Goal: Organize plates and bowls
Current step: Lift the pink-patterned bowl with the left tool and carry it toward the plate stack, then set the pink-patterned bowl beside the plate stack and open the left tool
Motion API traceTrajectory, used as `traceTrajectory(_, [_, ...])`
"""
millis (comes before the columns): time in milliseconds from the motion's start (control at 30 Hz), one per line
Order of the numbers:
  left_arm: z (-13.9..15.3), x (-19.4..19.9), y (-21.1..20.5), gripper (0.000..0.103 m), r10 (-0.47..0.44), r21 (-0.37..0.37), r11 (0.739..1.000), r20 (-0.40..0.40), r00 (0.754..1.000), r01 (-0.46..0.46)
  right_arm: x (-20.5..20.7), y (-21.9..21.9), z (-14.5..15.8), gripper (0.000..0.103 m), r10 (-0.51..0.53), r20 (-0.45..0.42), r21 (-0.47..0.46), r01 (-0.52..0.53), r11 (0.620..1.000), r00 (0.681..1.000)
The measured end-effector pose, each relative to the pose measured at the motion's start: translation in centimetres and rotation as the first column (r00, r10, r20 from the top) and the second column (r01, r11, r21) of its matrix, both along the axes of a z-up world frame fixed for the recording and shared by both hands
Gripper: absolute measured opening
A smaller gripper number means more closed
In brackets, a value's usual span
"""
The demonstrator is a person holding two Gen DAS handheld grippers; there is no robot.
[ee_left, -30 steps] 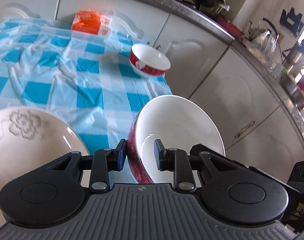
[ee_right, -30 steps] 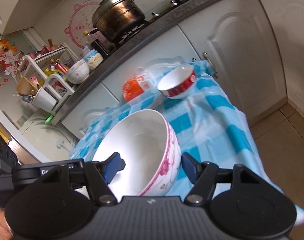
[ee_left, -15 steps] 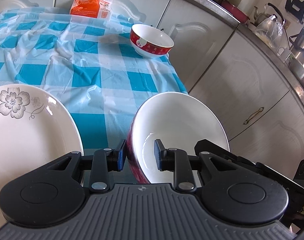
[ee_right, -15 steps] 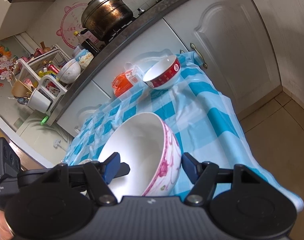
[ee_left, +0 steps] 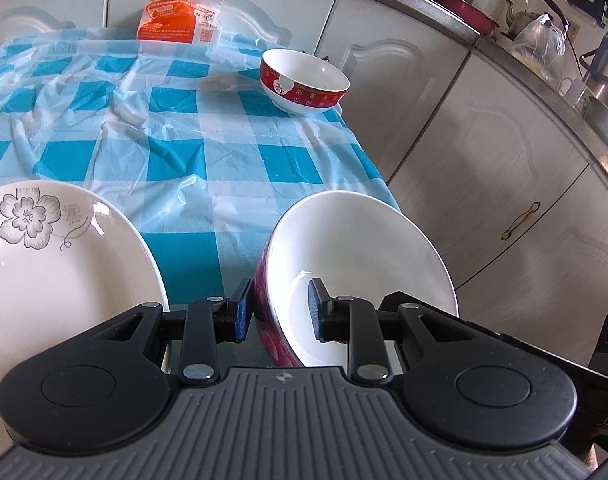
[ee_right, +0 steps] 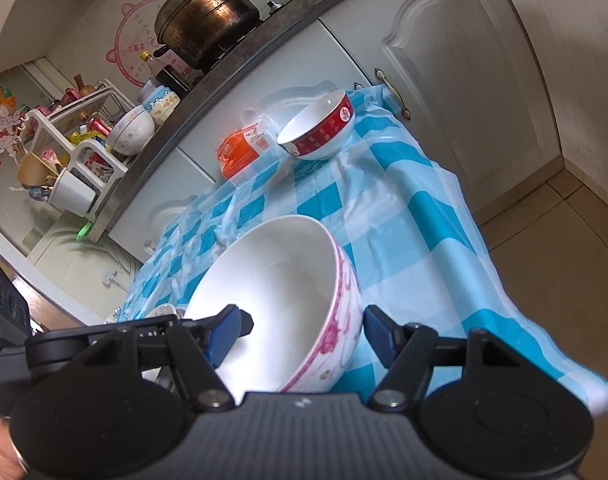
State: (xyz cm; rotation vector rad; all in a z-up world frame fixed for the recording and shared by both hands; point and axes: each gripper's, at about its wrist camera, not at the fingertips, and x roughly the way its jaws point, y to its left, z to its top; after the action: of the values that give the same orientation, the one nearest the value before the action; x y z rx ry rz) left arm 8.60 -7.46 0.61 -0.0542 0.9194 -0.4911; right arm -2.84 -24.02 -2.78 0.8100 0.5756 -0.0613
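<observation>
The rim of a big bowl [ee_left: 368, 248] with a dark red outside is pinched by the left gripper [ee_left: 279, 314]; one pad is pressed on the outer wall, the other on the white inside. The bowl is held tilted above the near right corner of the blue checked tablecloth [ee_left: 224, 152]. A flowered plate [ee_left: 56, 264] is seen just beside it at the left.

The right gripper [ee_right: 304, 334] is held around a pink-flowered bowl [ee_right: 280, 292]. Its left finger [ee_right: 224, 330] is inside the bowl, while the right finger is apart from the outer wall, so no grip is seen. A small red-banded bowl [ee_right: 318, 130] stands far on the cloth, near an orange packet [ee_right: 238, 152].
</observation>
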Motion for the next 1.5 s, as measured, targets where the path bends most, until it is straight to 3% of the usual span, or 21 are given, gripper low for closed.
traceTrajectory(133, [0.0, 0.1, 0.2, 0.032, -0.008, -0.006, 1.0, 0.002, 1.0, 0.008, 0.0, 0.0, 0.0, 0.071, 0.003, 0.006, 0.005, -0.003, 1.0, 1.0])
traceTrajectory(267, [0.3, 0.1, 0.8, 0.046, 0.001, -0.036, 0.999, 0.006, 1.0, -0.001, -0.1, 0.0, 0.0, 0.074, 0.007, 0.023, 0.023, -0.008, 1.0, 1.0])
traceTrajectory(533, [2.6, -1.0, 2.8, 0.063, 0.012, -0.105, 0.994, 0.044, 0.999, -0.008, -1.0, 0.2, 0.7, 0.08, -0.021, 0.055, 0.024, 0.02, 1.0, 0.998])
traceTrajectory(800, [5.1, -4.3, 9.3, 0.072, 0.071, -0.136, 0.989, 0.125, 0.99, -0.054, -3.4, 1.3, 4.4, 0.09, -0.069, 0.172, -0.037, 0.077, 0.996, 0.983])
traceTrajectory(933, [5.3, -5.8, 13.5, 0.082, 0.135, -0.123, 0.986, 0.165, 0.977, -0.115, -3.6, 3.7, 6.5, 0.097, -0.012, 0.229, -0.097, 0.035, 0.995, 0.973])
traceTrajectory(1033, [4.6, -6.6, 16.3, 0.09, 0.173, -0.129, 0.98, 0.153, 0.973, -0.154, -3.1, 6.0, 7.0, 0.098, 0.056, 0.249, -0.094, -0.034, 0.995, 0.967])
traceTrajectory(1267, [1.9, -6.8, 21.4, 0.093, 0.269, -0.172, 0.952, 0.071, 0.961, -0.254, -0.9, 12.4, 4.8, 0.096, 0.216, 0.174, -0.084, -0.204, 0.975, 0.961])
traceTrajectory(1500, [0.1, -5.7, 23.3, 0.085, 0.32, -0.228, 0.924, 0.022, 0.947, -0.306, 1.5, 14.0, 0.7, 0.082, 0.196, 0.049, 0.01, -0.197, 0.98, 0.979])
